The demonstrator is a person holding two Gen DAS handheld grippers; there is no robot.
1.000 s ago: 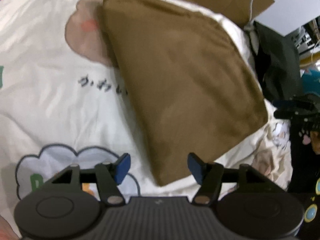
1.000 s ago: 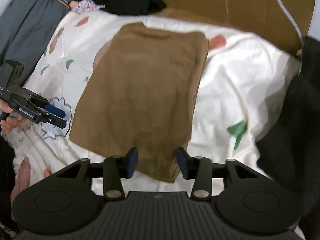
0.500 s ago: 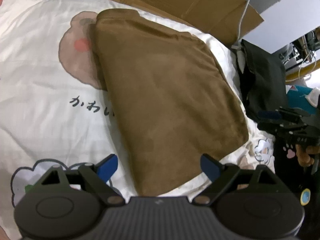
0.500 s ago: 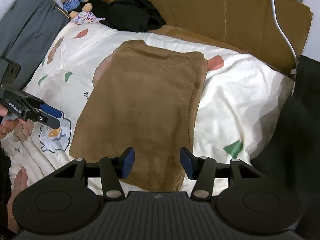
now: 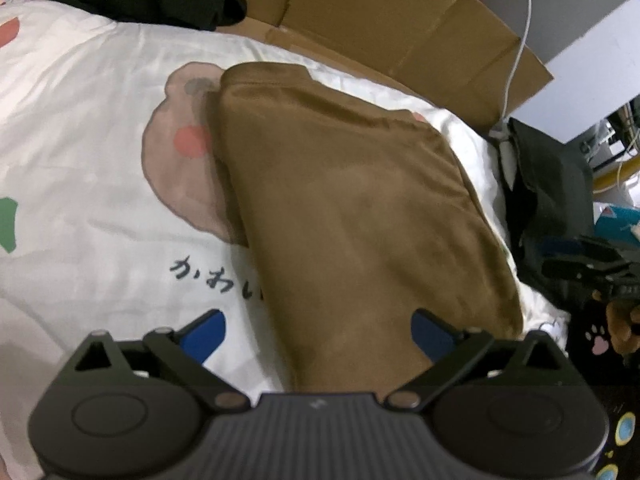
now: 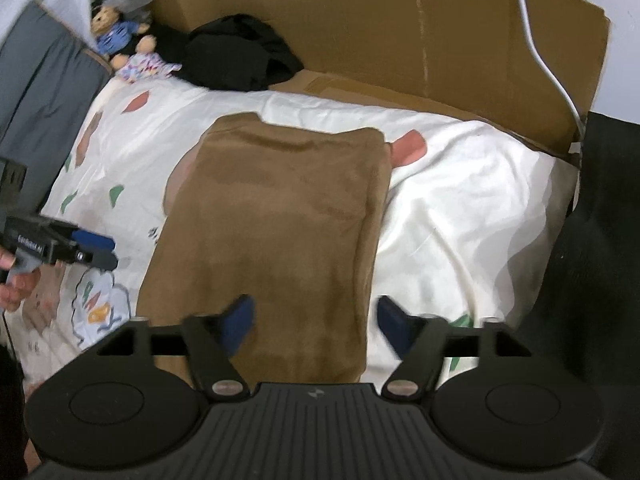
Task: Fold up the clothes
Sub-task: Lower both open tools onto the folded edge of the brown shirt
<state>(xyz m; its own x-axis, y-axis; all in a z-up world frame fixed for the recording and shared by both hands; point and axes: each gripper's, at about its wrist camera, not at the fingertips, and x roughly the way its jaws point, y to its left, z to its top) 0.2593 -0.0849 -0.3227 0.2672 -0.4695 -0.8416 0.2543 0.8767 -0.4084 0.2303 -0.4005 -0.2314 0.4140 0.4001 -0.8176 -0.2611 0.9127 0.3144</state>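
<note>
A brown garment (image 5: 352, 216) lies folded into a long rectangle on the white printed bedsheet (image 5: 80, 120). My left gripper (image 5: 318, 330) hovers over its near left corner. Its jaws are opening wide, and the blue pads (image 5: 204, 332) press on nothing. In the right wrist view the same brown garment (image 6: 280, 220) lies flat. My right gripper (image 6: 316, 318) is above its near right edge, jaws opening, with the cloth below them and not gripped. Each gripper also shows in the other's view: the left gripper (image 6: 96, 248) in a hand, the right gripper (image 5: 580, 256) at the bed's edge.
Flattened cardboard (image 6: 440, 40) lines the far side of the bed, with a white cable (image 6: 536, 40) across it. A heap of black clothing (image 6: 240, 56) and stuffed toys (image 6: 120, 28) sit at the far left. A black bag (image 5: 548, 184) lies off the right side.
Both grippers' jaws have spread much wider, and both have drawn back and up from the garment's near edge. The garment lies still.
</note>
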